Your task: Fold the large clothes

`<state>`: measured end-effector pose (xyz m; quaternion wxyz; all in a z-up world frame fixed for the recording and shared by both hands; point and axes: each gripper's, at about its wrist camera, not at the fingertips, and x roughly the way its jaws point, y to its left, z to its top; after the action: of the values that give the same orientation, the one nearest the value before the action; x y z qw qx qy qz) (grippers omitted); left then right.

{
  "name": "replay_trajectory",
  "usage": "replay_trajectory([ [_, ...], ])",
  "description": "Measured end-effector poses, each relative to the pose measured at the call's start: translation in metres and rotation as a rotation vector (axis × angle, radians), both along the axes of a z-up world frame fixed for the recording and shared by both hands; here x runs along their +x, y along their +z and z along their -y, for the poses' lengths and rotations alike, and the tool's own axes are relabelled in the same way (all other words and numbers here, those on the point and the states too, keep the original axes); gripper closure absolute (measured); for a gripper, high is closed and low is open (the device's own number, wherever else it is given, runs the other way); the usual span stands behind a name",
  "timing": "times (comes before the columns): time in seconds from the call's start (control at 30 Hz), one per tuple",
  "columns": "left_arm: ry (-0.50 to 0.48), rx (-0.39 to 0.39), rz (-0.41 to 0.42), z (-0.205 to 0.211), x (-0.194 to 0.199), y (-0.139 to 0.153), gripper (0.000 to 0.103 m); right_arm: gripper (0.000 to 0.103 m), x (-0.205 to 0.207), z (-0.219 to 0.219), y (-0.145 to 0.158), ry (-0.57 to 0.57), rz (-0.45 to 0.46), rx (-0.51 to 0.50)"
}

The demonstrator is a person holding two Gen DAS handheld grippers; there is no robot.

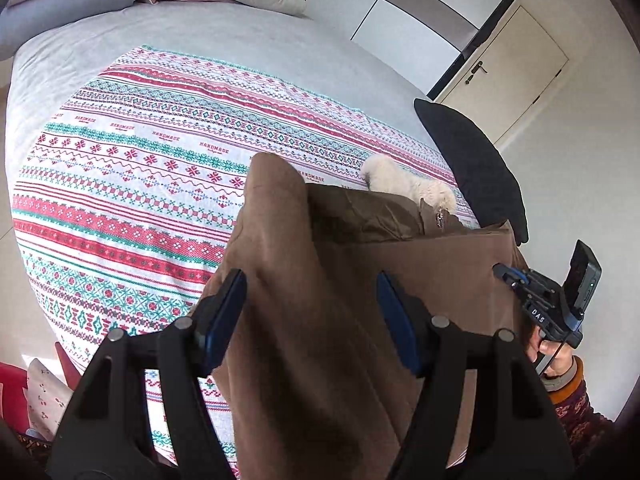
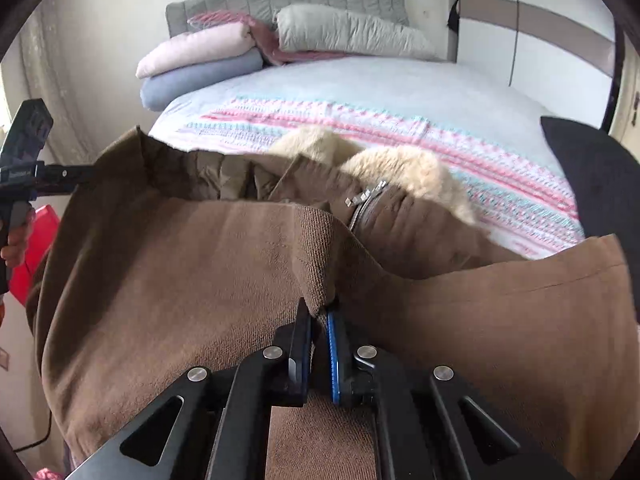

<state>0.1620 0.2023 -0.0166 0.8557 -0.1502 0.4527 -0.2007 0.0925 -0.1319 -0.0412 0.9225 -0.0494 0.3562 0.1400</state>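
Brown coat [image 2: 200, 264] draped over the near edge of the bed [image 1: 248, 32]. Right gripper [image 2: 320, 316] pinched tight on a ridge of fabric, probably to lift a fold. Left gripper [image 1: 312, 292] spread wide, cloth between fingers, unclamped.

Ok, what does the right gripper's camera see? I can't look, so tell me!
The right gripper is pinched shut on a fold of the brown coat. The coat's cream fur collar lies over a patterned blanket on the bed, with pillows behind.
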Motion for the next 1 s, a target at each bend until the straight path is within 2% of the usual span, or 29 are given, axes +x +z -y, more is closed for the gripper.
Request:
replay_trajectory([
  [0.07, 0.005, 0.006, 0.018, -0.006, 0.0, 0.007, 0.035, 0.098, -0.008, 0.006, 0.033, -0.055, 0.138, -0.035],
  [0.1, 0.011, 0.008, 0.025, -0.006, 0.001, 0.009, 0.035, 0.098, -0.007, 0.005, 0.045, -0.066, 0.177, -0.066],
  [0.17, 0.026, 0.015, 0.028, -0.003, 0.006, 0.011, 0.035, 0.098, 0.005, 0.005, 0.058, -0.082, 0.188, -0.093],
  [0.23, 0.032, 0.066, 0.034, 0.005, 0.016, 0.007, 0.035, 0.098, 0.024, 0.001, 0.055, -0.106, 0.201, -0.157],
  [0.33, 0.039, 0.171, 0.008, 0.018, 0.042, -0.011, 0.035, 0.098, 0.056, -0.004, 0.031, -0.151, 0.164, -0.214],
  [0.47, 0.051, 0.19, -0.12, 0.02, 0.079, -0.045, 0.035, 0.098, 0.102, 0.0, -0.029, -0.192, -0.047, -0.196],
  [0.53, 0.075, 0.169, -0.175, 0.015, 0.089, -0.059, 0.035, 0.096, 0.111, -0.002, -0.062, -0.179, -0.122, -0.234],
  [0.57, 0.084, 0.132, -0.205, 0.013, 0.09, -0.067, 0.038, 0.096, 0.107, -0.004, -0.071, -0.175, -0.121, -0.259],
  [0.63, 0.101, 0.065, -0.24, 0.006, 0.091, -0.078, 0.052, 0.094, 0.1, -0.009, -0.071, -0.172, -0.092, -0.295],
  [0.7, 0.108, 0.048, -0.231, 0.004, 0.086, -0.082, 0.077, 0.087, 0.093, -0.008, -0.064, -0.145, -0.107, -0.264],
  [0.77, 0.105, 0.038, -0.211, 0.003, 0.08, -0.083, 0.088, 0.07, 0.084, 0.004, -0.054, -0.126, -0.129, -0.202],
  [0.8, 0.111, 0.029, -0.201, 0.003, 0.077, -0.082, 0.09, 0.051, 0.078, 0.01, -0.047, -0.128, -0.128, -0.177],
  [0.83, 0.118, 0.02, -0.19, 0.001, 0.074, -0.081, 0.091, 0.038, 0.07, 0.02, -0.039, -0.135, -0.112, -0.156],
  [1.0, 0.137, 0.015, -0.141, -0.001, 0.065, -0.075, 0.093, 0.025, 0.045, 0.086, -0.003, -0.259, -0.019, -0.11],
])
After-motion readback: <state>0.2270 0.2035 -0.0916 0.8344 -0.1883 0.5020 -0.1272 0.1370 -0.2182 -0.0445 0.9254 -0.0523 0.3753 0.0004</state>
